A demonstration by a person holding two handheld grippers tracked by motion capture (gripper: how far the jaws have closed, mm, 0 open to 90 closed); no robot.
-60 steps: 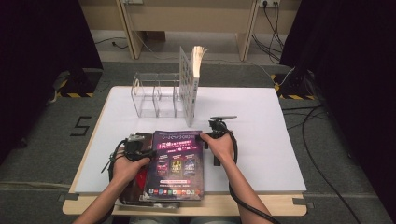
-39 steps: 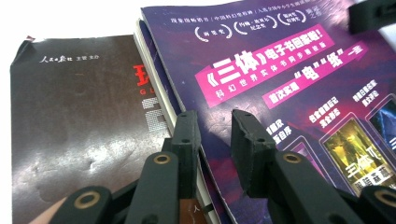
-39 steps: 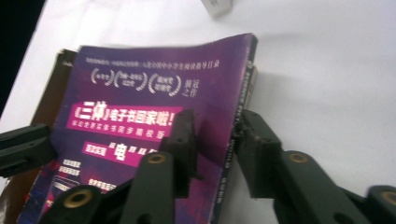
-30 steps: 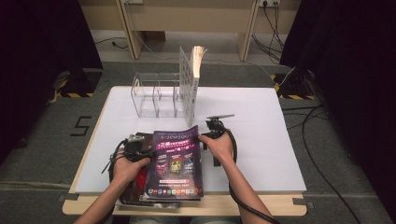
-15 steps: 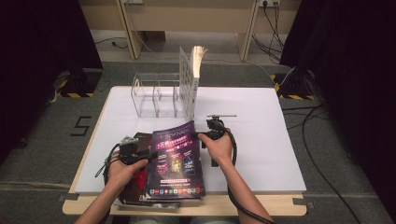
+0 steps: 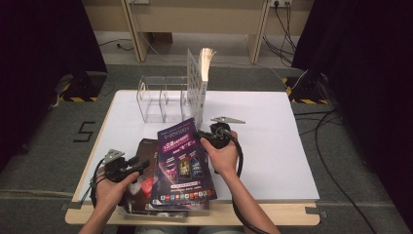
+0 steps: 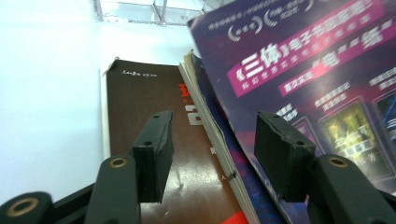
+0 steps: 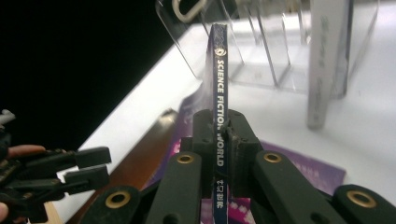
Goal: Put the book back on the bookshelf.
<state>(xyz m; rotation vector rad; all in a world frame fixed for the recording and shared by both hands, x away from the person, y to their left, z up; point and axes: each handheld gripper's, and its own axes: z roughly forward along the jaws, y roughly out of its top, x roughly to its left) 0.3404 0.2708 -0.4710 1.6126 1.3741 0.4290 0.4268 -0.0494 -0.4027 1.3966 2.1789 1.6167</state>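
Right gripper [image 8: 219,140] fingers clamped on magazine [image 6: 182,156] spine, lifting it off stack. Left gripper [image 7: 212,154] fingers just opened, apart, nothing between, brown book [image 7: 159,154] beneath. Acrylic rack [image 6: 163,97] ahead; slotting still to do.

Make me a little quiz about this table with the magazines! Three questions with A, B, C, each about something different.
1. Where does the clear rack stand?
A. at the table's far edge
B. on the floor
C. under the magazines

2. What colour is the cover of the lifted magazine?
A. yellow
B. purple
C. green

3. What is the right tool doing?
A. hanging open
B. pinching the magazine's spine
C. holding the rack

Answers:
1. A, the rack sits at the white table's back edge in the high view.
2. B, its cover shows purple.
3. B, in the right gripper view the jaws are shut on the spine, while the left tool stands open, having just opened.
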